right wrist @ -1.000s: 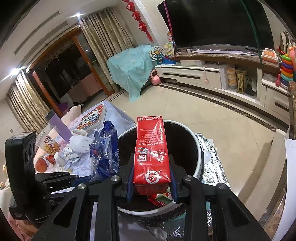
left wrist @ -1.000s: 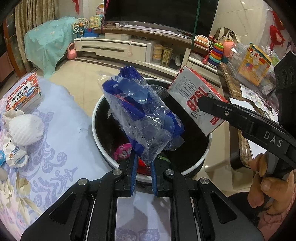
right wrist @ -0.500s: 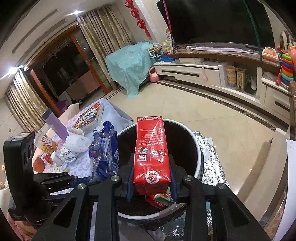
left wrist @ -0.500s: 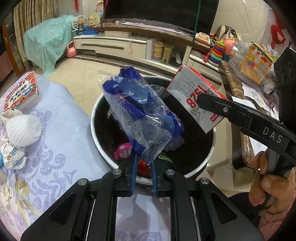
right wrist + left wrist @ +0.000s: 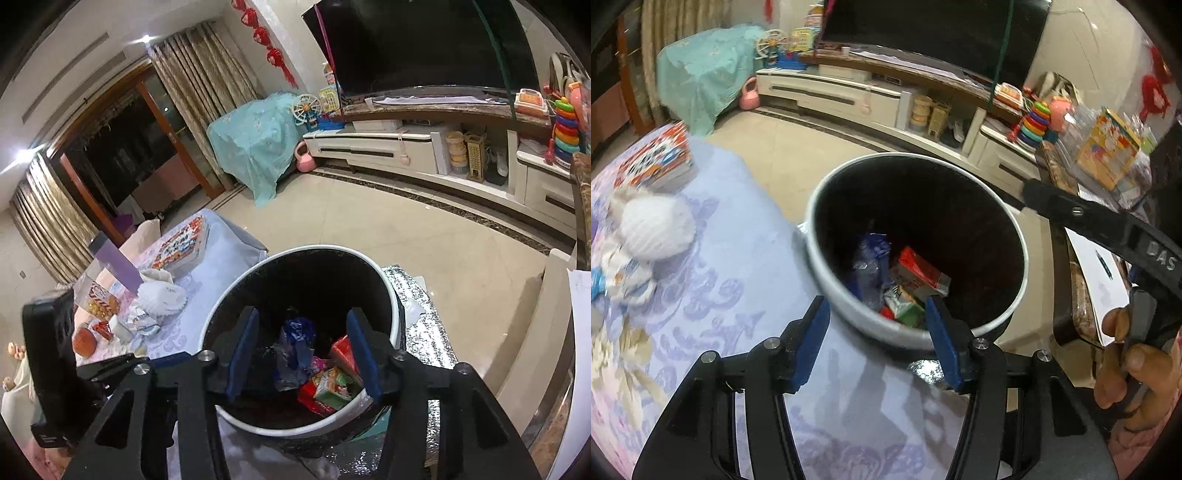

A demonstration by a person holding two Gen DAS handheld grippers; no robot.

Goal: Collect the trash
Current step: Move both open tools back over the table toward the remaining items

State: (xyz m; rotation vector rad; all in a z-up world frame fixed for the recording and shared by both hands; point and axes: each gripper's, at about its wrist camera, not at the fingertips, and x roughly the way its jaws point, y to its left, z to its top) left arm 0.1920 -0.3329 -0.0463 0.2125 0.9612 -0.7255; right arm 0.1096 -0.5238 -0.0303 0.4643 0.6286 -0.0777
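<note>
A round bin with a white rim [image 5: 820, 206] stands beside the table. My left gripper [image 5: 877, 341] hangs over its near edge, jaws opening, nothing between them. The blue plastic bag [image 5: 868, 262] and the red carton [image 5: 919, 273] lie loose at the bottom of the bin. In the right wrist view my right gripper [image 5: 302, 352] is over the same bin [image 5: 393, 306], jaws also opening and empty, with the blue bag [image 5: 295, 343] and red carton [image 5: 341, 350] below them. A green carton [image 5: 332, 387] lies there too.
On the lilac tablecloth [image 5: 713, 288] lie a white foam net [image 5: 653, 229], a crumpled wrapper [image 5: 624, 273] and a picture book [image 5: 657, 166]. A fruit [image 5: 84, 341], a snack bag [image 5: 99, 299] and a purple box [image 5: 118, 266] stand farther left. A hand [image 5: 1126, 365] grips the right tool.
Both grippers have let go: the blue bag left the left one, the red carton left the right one. Both items now lie in the bin. The left gripper has shifted sideways.
</note>
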